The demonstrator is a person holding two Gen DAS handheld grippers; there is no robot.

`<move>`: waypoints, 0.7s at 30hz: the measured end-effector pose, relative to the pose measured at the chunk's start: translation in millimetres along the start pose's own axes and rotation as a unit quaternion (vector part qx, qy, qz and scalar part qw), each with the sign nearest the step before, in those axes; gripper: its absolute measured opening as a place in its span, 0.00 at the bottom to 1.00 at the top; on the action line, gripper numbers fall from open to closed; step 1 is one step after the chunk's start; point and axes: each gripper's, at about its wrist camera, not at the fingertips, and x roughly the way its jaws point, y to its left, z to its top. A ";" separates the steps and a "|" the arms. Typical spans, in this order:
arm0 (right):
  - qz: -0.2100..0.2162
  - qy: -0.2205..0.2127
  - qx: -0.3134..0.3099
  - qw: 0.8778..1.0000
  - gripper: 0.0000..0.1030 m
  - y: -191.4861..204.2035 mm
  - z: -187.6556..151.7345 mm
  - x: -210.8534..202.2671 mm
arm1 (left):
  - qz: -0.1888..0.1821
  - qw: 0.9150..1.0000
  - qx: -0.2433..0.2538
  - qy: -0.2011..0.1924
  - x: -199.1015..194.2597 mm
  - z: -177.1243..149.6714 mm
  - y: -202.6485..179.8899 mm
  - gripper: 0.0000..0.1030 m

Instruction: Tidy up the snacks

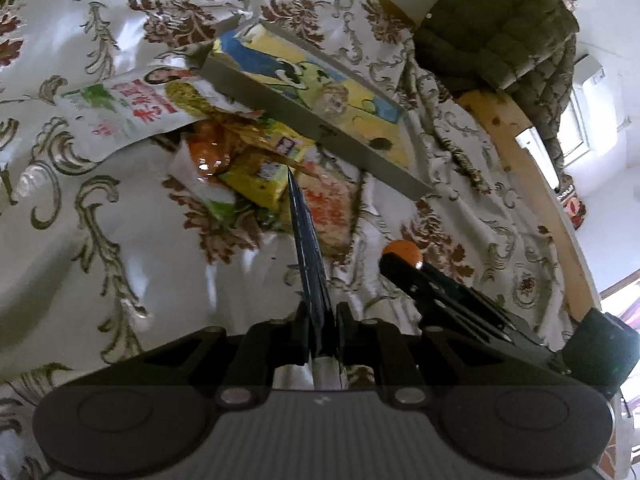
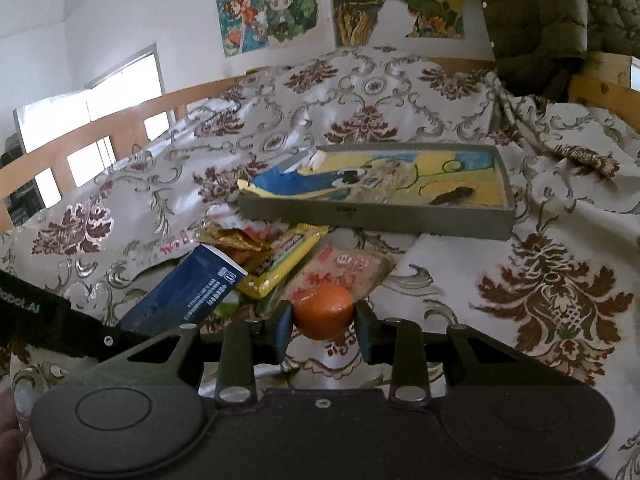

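Grey tray [image 2: 376,216] holds a picture, maybe one dark scrap.

Jacket [image 2: 560,20] cropped (upper edge)

At the bottom centre of the frame we see our right gripper [image 2: 323,322] clamped on a small orange snack [image 2: 323,315]. At lower left, the left gripper [image 2: 120,326] pinches a dark blue packet [image 2: 180,294]. Above these lies a snack pile with a yellow packet [image 2: 280,266], and beyond it a grey tray [image 2: 376,218] on the patterned cloth [image 2: 560,280].
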 end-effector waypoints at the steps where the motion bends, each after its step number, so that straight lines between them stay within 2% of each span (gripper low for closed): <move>1: -0.001 -0.003 0.002 1.000 0.34 -0.9 1.0 -1.0 | -0.002 1.000 0.001 -0.002 -0.1 0.0 -2.9 0.13; 6: -0.013 -0.020 0.012 1.000 0.34 -5.7 5.0 -6.5 | -0.009 0.999 0.031 -0.019 -1.3 -0.1 -19.2 0.13; 11: -0.032 -0.046 0.031 0.998 0.34 -18.2 11.3 -13.6 | -0.016 0.998 0.052 -0.032 6.5 12.9 -36.4 0.13; 21: -0.067 -0.084 0.087 0.990 0.34 -49.6 21.4 -5.9 | 0.018 0.988 0.135 -0.075 41.8 72.6 -65.6 0.13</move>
